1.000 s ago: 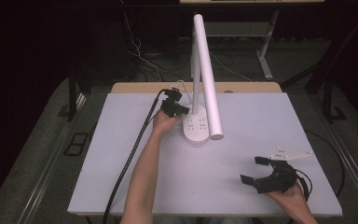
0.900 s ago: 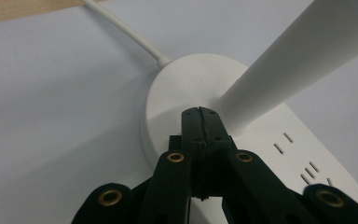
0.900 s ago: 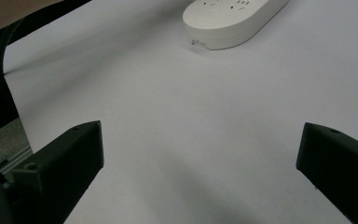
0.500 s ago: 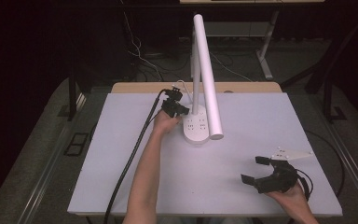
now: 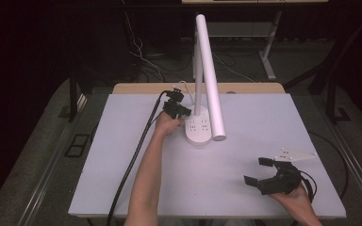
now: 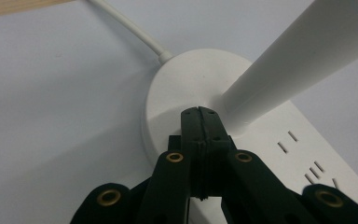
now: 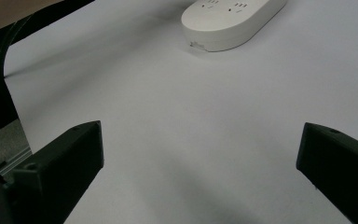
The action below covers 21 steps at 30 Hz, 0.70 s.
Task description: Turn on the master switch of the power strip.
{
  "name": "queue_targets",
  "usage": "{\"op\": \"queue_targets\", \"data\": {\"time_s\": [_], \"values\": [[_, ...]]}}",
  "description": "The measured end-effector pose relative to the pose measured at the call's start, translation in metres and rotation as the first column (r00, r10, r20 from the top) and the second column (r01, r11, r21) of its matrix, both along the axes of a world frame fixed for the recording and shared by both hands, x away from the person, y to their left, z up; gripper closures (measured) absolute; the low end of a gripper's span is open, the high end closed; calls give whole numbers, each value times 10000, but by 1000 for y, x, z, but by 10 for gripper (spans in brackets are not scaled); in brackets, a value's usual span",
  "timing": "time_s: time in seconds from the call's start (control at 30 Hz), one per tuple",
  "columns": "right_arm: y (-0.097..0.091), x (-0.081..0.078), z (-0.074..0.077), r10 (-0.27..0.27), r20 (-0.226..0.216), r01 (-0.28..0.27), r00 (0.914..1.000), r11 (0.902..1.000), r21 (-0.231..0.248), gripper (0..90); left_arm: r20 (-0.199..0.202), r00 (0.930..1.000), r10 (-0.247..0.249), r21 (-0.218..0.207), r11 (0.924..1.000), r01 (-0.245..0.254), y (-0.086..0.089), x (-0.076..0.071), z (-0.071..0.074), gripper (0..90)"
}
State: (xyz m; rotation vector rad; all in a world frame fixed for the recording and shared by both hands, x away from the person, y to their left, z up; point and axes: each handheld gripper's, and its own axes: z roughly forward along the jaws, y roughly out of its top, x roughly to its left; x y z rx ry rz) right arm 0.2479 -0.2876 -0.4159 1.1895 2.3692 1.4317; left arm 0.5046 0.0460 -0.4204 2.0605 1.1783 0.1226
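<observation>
A white desk lamp stands mid-table, its oval base (image 5: pixel 199 128) carrying power sockets and its long tube head (image 5: pixel 210 75) slanting down toward the front. My left gripper (image 5: pixel 185 113) is shut, tips pressed on the base top (image 6: pixel 177 88) right beside the lamp's stem (image 6: pixel 279 65); nothing is between the jaws. My right gripper (image 5: pixel 257 170) rests open near the table's front right, jaws wide apart over bare surface (image 7: pixel 200 140), with the lamp base (image 7: pixel 233 18) farther off.
The white table top (image 5: pixel 122 155) has a wooden strip (image 5: pixel 136 88) at its far edge. The lamp's white cord (image 6: pixel 126 25) runs off the back. A thick black cable (image 5: pixel 136 155) trails from the left gripper along the person's forearm (image 5: pixel 146 183). Dark floor and cables surround the table.
</observation>
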Motion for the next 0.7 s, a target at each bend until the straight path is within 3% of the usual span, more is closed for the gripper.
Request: {"op": "queue_targets", "data": {"time_s": [0.17, 0.23, 0.37, 0.43, 0.57, 0.7], "values": [[0, 0, 0, -11, 16, 11, 10000, 10000, -11, 0, 15, 10000, -3, -36, 10000, 3, 1, 0, 1, 900], [0, 0, 0, -14, 5, 14, 10000, 10000, -1, 0, 18, 9999, -155, 172, 9997, 154, 1, -1, 2, 899], [0, 0, 0, -7, -15, 7, 10000, 10000, 7, 0, 1, 10000, -30, -113, 9999, 30, 2, -1, 3, 896], [0, 0, -1, 15, -9, -15, 10000, 10000, -23, 0, 63, 9997, -239, 150, 9996, 238, 4, -1, 4, 896], [1, 0, -1, 10, -36, -10, 10000, 10000, -53, 0, 58, 9992, -398, -22, 9992, 398, 9, -3, 6, 853], [0, 0, -1, -22, -23, 22, 10000, 10000, -37, 0, 336, 9983, -483, -40, 9988, 485, 15, -5, 12, 854]]}}
